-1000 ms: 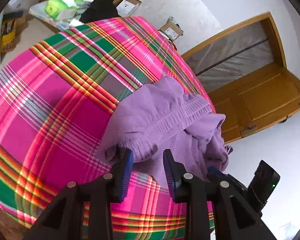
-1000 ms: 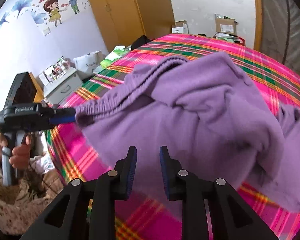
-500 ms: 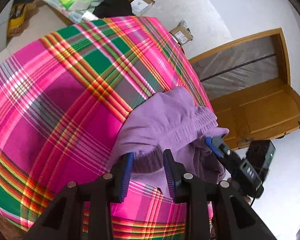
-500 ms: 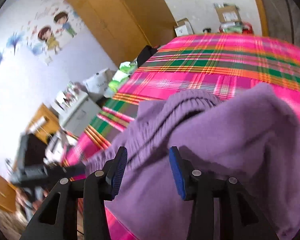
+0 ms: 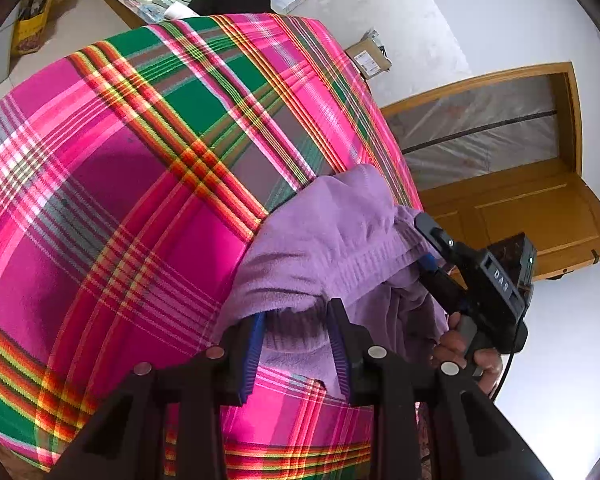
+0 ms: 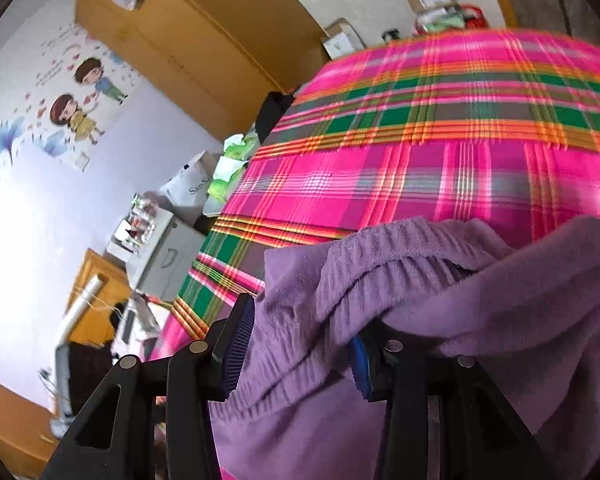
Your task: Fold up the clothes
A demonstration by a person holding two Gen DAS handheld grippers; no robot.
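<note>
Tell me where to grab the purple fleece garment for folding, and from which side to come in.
Grip the purple fleece garment by its ribbed elastic band, the thickest, firmest edge showing. Come in from the near edge of the plaid-covered bed, level with the band, since it faces that way and the rest lies bunched behind. The right gripper already straddles it, closing; the left gripper has cloth between its fingers.
</note>
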